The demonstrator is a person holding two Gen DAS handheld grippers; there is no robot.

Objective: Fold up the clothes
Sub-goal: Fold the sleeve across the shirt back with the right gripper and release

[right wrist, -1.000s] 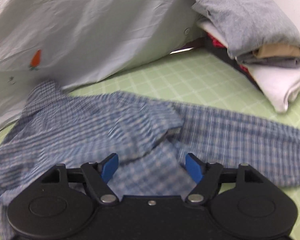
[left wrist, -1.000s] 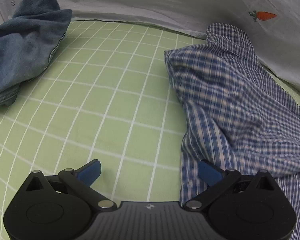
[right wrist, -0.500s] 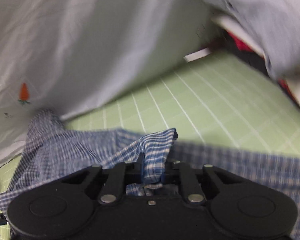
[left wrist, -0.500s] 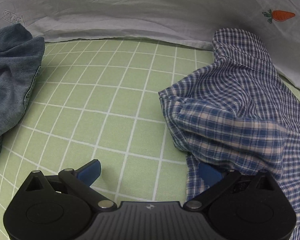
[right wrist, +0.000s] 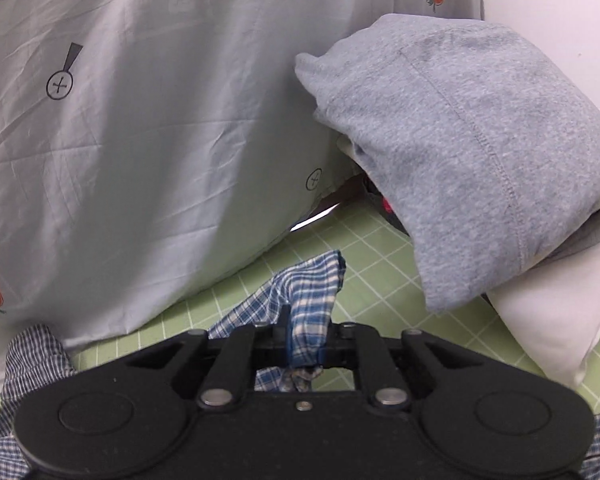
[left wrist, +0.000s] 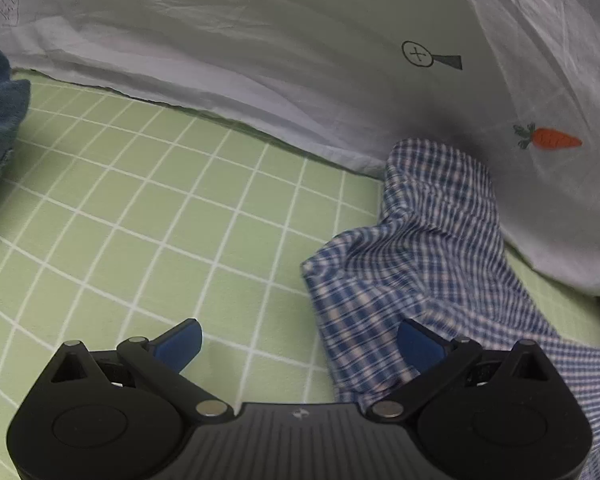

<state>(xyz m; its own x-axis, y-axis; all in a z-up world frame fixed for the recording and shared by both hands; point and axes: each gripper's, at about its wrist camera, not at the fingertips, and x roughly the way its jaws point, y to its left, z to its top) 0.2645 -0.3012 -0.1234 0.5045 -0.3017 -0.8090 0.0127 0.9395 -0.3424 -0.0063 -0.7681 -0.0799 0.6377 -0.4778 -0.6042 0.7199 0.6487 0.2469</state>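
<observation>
Between pinched fingers (right wrist: pixel 305 350), crumpled checked shirt (right wrist: pixel 314 288) peaks above gridded mat (right wrist: pixel 384 280).

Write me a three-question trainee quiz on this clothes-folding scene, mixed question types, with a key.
1. True or false: the left gripper has its jaws shut on the checked shirt.
2. What tops the folded pile beside the right gripper? A) grey sweatshirt B) red towel C) black jeans
3. Fill in: the right gripper's jaws are shut on the ____ shirt.

Key: 1 false, its jaws are open; 2 A; 3 checked.
</observation>
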